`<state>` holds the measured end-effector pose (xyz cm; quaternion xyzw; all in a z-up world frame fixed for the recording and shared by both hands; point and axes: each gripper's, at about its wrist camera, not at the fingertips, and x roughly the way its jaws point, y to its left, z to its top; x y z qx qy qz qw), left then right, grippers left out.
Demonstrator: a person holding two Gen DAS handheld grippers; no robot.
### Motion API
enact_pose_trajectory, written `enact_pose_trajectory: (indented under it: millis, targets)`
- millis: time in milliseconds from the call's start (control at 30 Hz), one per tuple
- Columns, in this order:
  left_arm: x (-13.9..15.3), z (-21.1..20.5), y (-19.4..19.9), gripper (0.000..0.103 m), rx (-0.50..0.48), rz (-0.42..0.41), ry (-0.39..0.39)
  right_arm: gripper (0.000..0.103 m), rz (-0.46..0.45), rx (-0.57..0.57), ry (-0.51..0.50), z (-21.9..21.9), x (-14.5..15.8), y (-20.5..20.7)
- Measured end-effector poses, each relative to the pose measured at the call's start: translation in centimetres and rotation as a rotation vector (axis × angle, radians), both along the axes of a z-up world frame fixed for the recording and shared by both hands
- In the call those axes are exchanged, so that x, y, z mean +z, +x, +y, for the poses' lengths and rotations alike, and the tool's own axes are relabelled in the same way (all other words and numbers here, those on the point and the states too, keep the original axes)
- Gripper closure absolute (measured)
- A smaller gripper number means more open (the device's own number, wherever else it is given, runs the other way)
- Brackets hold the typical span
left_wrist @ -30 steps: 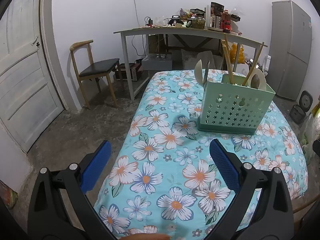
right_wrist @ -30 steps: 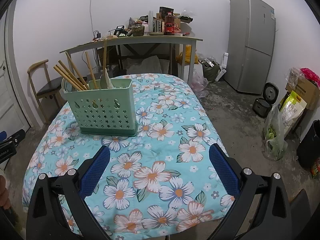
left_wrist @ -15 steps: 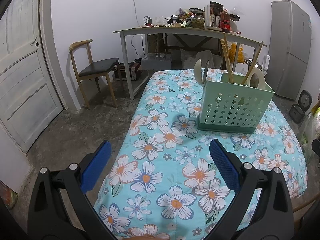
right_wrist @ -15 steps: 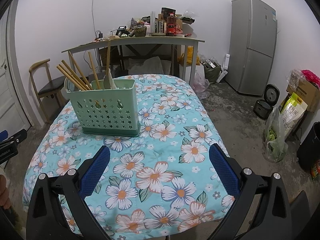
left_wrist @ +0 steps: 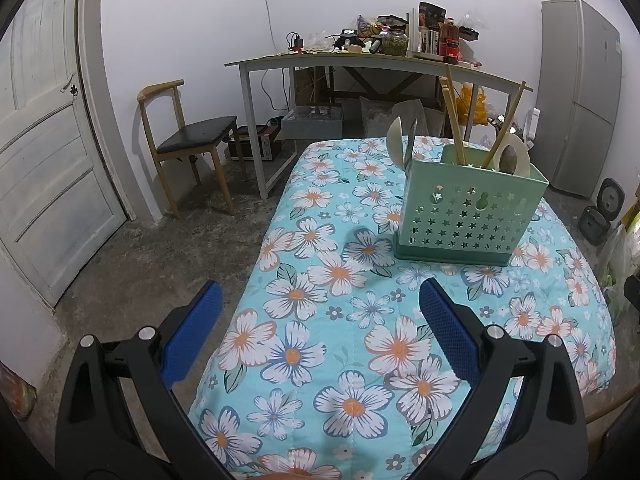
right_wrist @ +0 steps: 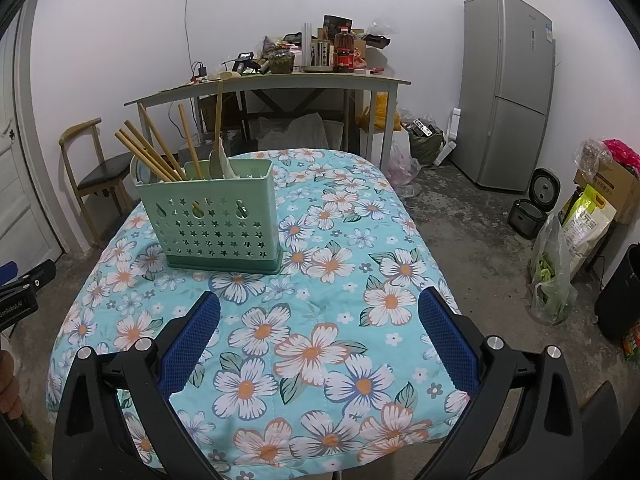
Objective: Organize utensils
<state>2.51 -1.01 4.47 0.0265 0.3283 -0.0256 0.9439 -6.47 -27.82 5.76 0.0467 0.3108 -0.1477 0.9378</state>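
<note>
Utensils – chopsticks [right_wrist: 156, 152], spoons [left_wrist: 394, 142] – all in green holder [right_wrist: 216, 216]; floral tablecloth [right_wrist: 320, 320] bare, looks done; L gripper [left_wrist: 316, 300] + R gripper [right_wrist: 318, 312] jaws wide, empty.

The right claw [right_wrist: 319, 326] hangs spread wide and empty over the floral tabletop [right_wrist: 320, 344]. Ahead to its left stands a green caddy [right_wrist: 214, 226] holding chopsticks [right_wrist: 154, 152] and a spoon [right_wrist: 218, 160].

Only one text can be read: white letters "GenRobot.AI", partly cut off by the picture's edge, on the black body of the left tool [right_wrist: 18, 300] seen in the right wrist view; print on the yellow-green bag [right_wrist: 588, 224] by the floor, the fridge [right_wrist: 516, 92] sticker and the bottle [right_wrist: 343, 54] label is too small to read.
</note>
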Motion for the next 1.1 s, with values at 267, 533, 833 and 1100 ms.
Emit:
enact_pose_trajectory:
  millis: [267, 533, 833, 1100]
  targets:
    - [0.01, -0.03, 0.03, 0.008, -0.002, 0.002, 0.001, 0.006, -0.001, 0.001, 0.001, 0.1, 0.08, -0.01]
    - [-0.09, -0.04, -0.06, 0.008, -0.004, 0.0, 0.003, 0.006, -0.003, 0.003, 0.0, 0.12, 0.18, 0.01]
    - [-0.05, -0.04, -0.01, 0.008, -0.006, 0.001, 0.002, 0.006, -0.005, 0.006, -0.001, 0.25, 0.48, 0.18]
    - [-0.03, -0.04, -0.05, 0.008, -0.004, 0.001, 0.002, 0.006, -0.005, 0.007, 0.0, 0.27, 0.53, 0.19]
